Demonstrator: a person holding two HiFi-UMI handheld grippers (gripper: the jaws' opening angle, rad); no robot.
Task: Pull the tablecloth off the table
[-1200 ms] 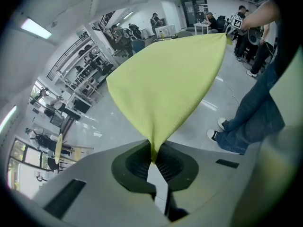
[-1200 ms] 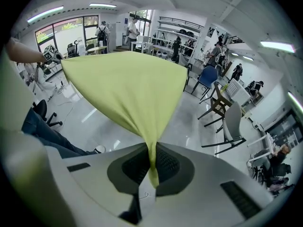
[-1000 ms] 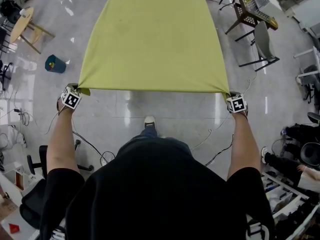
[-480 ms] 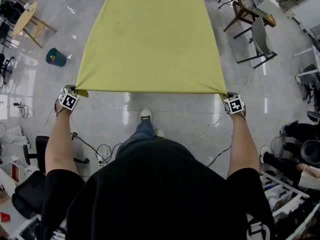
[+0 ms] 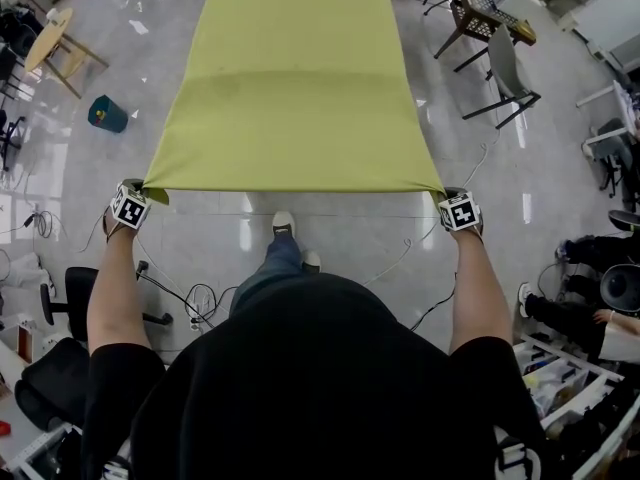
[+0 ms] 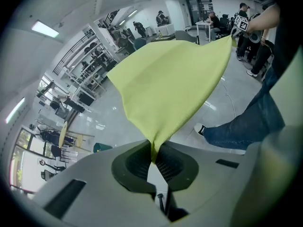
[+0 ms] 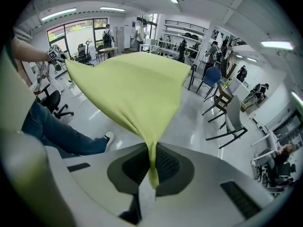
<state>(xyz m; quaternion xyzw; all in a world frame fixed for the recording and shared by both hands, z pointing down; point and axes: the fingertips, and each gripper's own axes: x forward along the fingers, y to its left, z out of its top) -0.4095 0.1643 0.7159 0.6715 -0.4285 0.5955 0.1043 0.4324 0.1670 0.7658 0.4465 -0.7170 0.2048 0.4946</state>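
Observation:
The yellow-green tablecloth (image 5: 295, 88) hangs stretched in the air between me and the table, its far part still lying flat, with a crease across the middle. My left gripper (image 5: 140, 196) is shut on the near left corner of the tablecloth (image 6: 163, 89); the cloth is pinched between the ribbed pads (image 6: 165, 162). On the right, my right gripper (image 5: 448, 200) is shut on the near right corner of the tablecloth (image 7: 130, 86), a bit of cloth poking out below the pads (image 7: 163, 163). The near hem runs taut between the two grippers.
Glossy floor with cables (image 5: 195, 303) lies under me; my shoe (image 5: 283, 224) steps back. A teal bin (image 5: 106, 114) and a wooden stool (image 5: 55, 43) stand left, chairs (image 5: 500, 58) right, an office chair (image 5: 60, 308) at lower left. People sit at the far right.
Both grippers have moved back towards me with the cloth corners. More cloth now hangs free off the table, and a crease has appeared across it. My feet have stepped back.

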